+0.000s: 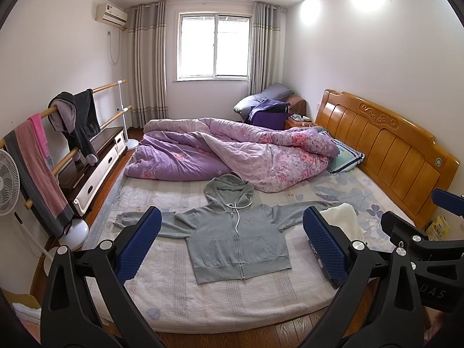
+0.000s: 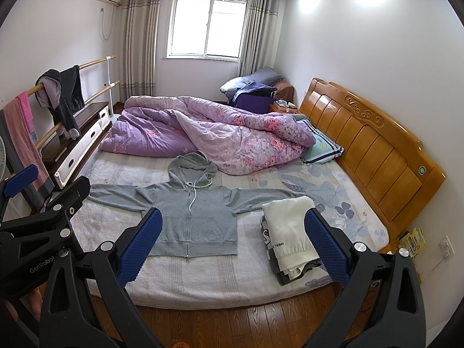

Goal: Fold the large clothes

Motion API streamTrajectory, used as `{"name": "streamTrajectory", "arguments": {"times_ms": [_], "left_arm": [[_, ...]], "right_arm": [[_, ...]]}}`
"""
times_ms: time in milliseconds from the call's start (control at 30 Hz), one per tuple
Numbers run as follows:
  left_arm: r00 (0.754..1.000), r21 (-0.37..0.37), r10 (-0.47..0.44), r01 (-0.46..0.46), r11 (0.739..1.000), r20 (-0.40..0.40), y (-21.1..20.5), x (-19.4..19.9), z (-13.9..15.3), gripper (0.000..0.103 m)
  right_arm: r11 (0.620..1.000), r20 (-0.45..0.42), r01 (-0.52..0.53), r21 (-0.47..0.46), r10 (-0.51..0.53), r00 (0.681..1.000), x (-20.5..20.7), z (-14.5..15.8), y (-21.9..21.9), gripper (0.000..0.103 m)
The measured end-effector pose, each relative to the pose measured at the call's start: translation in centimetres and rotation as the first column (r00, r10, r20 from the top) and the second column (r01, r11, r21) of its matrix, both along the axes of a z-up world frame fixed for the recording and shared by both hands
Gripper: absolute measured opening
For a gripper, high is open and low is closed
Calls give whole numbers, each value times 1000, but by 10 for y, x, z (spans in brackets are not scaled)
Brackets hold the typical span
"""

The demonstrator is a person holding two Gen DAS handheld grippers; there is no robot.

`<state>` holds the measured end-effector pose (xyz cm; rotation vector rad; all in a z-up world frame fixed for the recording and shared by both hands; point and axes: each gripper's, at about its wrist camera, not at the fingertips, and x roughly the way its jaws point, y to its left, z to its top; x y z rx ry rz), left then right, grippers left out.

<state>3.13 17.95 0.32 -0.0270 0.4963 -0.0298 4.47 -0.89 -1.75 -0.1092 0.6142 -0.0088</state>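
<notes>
A grey zip hoodie (image 1: 232, 232) lies flat on the bed, front up, sleeves spread to both sides, hood toward the quilt; it also shows in the right wrist view (image 2: 197, 217). My left gripper (image 1: 232, 246) is open and empty, held above the near edge of the bed in front of the hoodie. My right gripper (image 2: 233, 246) is open and empty, held to the right of the left one, above the bed's near edge. A stack of folded clothes (image 2: 290, 237) with a cream piece on top lies right of the hoodie.
A crumpled purple floral quilt (image 1: 232, 150) fills the far half of the bed. The wooden headboard (image 1: 385, 145) stands at the right. A rail with hung clothes (image 1: 72, 121), a fan (image 1: 7, 182) and a low cabinet (image 1: 98, 162) stand at the left. Wooden floor (image 2: 232, 324) lies below.
</notes>
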Motion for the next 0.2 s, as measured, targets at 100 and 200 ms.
{"name": "streamTrajectory", "arguments": {"times_ms": [100, 200], "left_arm": [[1000, 2, 0, 0, 1000, -8, 1, 1, -4, 98], [1000, 3, 1, -1, 1000, -11, 1, 1, -6, 98]], "right_arm": [[1000, -5, 2, 1, -2, 1000, 0, -5, 0, 95], [1000, -9, 2, 1, -2, 1000, -1, -7, 2, 95]]}}
